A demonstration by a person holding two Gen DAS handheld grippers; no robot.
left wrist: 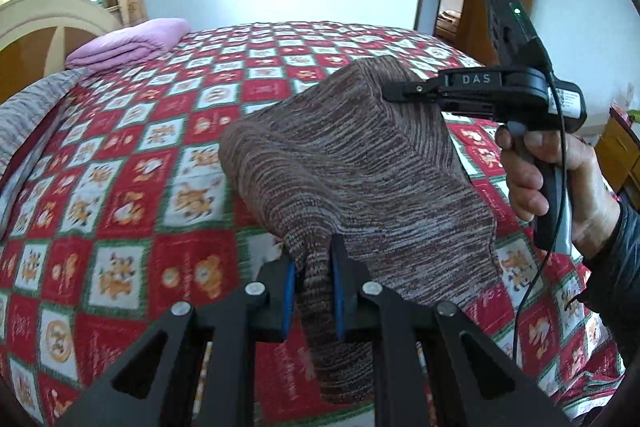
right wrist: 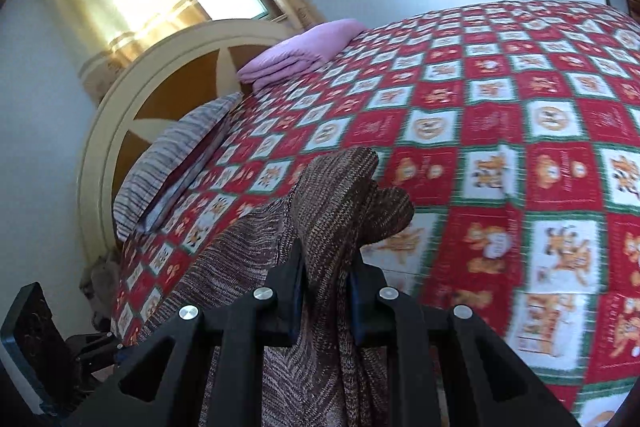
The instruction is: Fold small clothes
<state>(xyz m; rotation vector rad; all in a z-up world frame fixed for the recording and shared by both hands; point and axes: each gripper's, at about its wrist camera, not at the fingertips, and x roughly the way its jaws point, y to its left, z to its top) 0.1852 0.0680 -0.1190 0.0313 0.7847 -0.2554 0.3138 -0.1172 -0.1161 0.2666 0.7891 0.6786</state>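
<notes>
So there's one knitted garment [left wrist: 352, 163] in play here, a brown-and-grey marled thing, and it's held up in the air over the bed [left wrist: 120, 155] rather than lying on it. Both grippers have hold of it. The left gripper [left wrist: 312, 291] has its jaws clamped on a bunched bit of the knit, fabric squeezed between the blue pads [left wrist: 289, 301]. The right gripper [right wrist: 326, 301] does the same in its own view, jaws closed on a thick fold of the same garment [right wrist: 344, 195], with the rest draping down below.

My guess at why it's held like this: two pinch points apart from each other let the knit hang and spread, so an edge can be lined up and laid flat on the quilt for a fold. From the left camera you can see the right gripper's nose [left wrist: 404, 91] buried in the top edge, with the person's right hand [left wrist: 548, 183] on the handle.

Count-wise: one garment being worked, two grippers, one folded pink blanket [left wrist: 128, 45] up by the headboard [right wrist: 132, 107], one striped grey pillow [right wrist: 176, 151] next to it. No stack of finished clothes visible anywhere, so I'd say the fold hasn't really started yet.
</notes>
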